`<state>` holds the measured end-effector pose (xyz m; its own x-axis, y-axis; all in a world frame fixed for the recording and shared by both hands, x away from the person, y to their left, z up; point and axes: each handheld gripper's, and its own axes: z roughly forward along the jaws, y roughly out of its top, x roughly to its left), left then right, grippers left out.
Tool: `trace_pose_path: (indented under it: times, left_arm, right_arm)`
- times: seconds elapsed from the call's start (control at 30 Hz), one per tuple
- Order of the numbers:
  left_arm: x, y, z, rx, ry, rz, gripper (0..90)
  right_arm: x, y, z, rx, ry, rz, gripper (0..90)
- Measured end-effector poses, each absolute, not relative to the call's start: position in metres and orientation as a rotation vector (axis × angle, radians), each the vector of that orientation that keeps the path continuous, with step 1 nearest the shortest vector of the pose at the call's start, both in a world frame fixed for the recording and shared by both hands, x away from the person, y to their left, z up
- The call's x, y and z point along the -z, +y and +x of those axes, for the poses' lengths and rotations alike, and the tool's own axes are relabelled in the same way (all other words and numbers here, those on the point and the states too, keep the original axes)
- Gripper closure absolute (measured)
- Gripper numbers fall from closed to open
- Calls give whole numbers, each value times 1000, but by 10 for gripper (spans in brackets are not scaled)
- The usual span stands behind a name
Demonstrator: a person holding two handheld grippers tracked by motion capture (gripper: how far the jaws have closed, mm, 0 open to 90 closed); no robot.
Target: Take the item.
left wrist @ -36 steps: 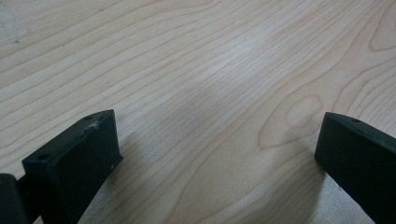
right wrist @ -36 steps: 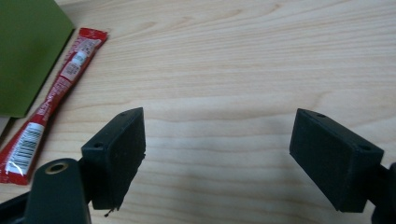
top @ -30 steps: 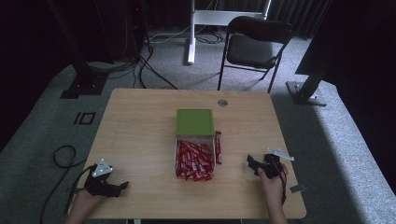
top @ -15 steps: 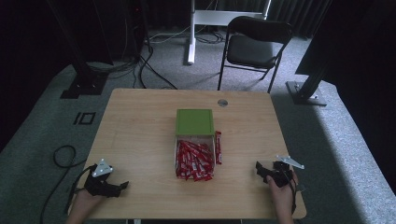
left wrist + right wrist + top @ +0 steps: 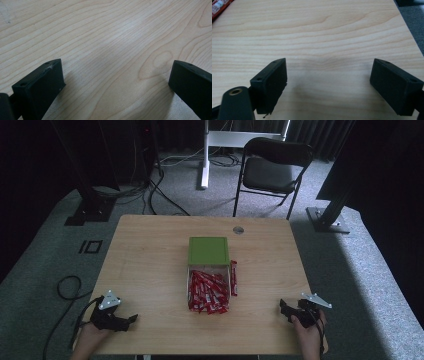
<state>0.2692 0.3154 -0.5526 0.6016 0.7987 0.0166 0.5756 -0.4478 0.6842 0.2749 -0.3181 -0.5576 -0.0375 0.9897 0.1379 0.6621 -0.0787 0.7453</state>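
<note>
A clear box full of red packets sits at the table's middle, and a green lid lies flat just beyond it. A few red packets lie on the wood along the box's right side; their corner shows at the top left of the right gripper view. My left gripper rests near the front left corner, open, with bare wood between its jaws. My right gripper sits near the front right corner, open and empty. Both are well clear of the box.
The wooden table has a small round grommet near its far edge. A black folding chair and dark stand bases stand on the carpet beyond. A cable loops on the floor at the left.
My right gripper has drawn back toward the table's front right corner, farther from the box. The left gripper has stayed put.
</note>
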Motion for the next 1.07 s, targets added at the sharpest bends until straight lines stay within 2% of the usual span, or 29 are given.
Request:
trace_pose_path:
  times: [0.4,1.07]
  left_arm:
    - [553,315,269,-449,1080,2184,8]
    - [553,315,269,-448,1081,2184,8]
  right_arm:
    - [559,-309,257,-801,1816,1692,132]
    - [559,-307,261,-806,1831,1680,129]
